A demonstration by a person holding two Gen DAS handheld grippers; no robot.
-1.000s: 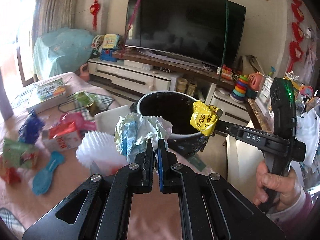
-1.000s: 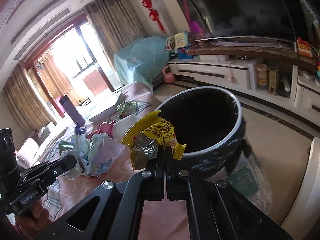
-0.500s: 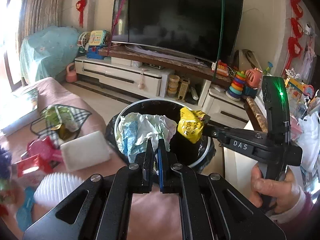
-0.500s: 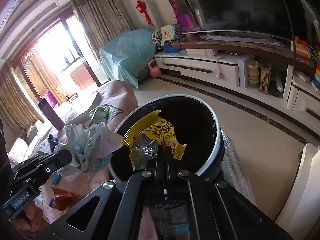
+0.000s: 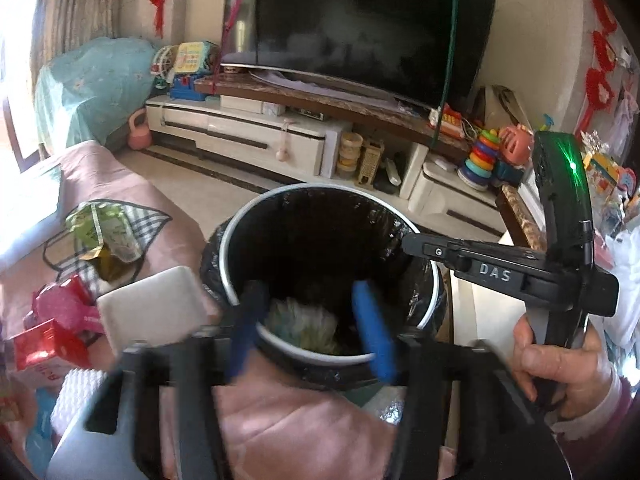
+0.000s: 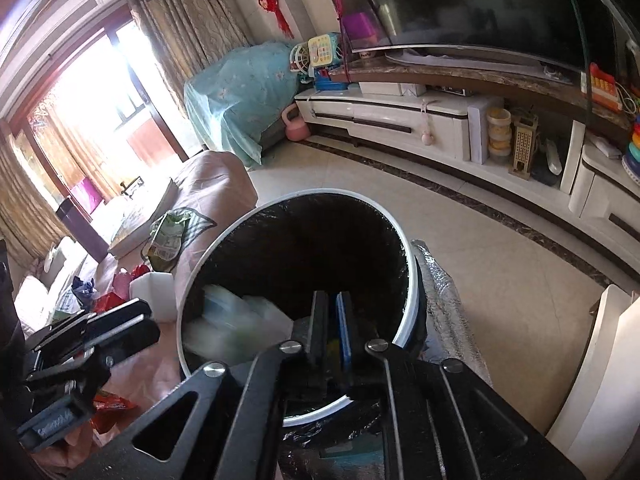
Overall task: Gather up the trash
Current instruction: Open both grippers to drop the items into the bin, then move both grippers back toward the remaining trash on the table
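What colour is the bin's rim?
White, on the bin with a black liner; clearest in the right wrist view.

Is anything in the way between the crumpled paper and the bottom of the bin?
Nothing visible is. The left gripper is opening right above the trash bin, and the crumpled paper is dropping free inside the rim. The bin's mouth is uncovered; its dark bottom can't be made out.

Two grippers are seen, one (image 5: 308, 320) blurred over one bin (image 5: 420, 240), the other (image 6: 332, 320) beside it. One paper wad (image 5: 300, 320) is counted in the bin, below the first gripper. Left of both, one white box (image 5: 152, 308), one green packet (image 5: 108, 232) and two red packets (image 5: 52, 344) are counted.
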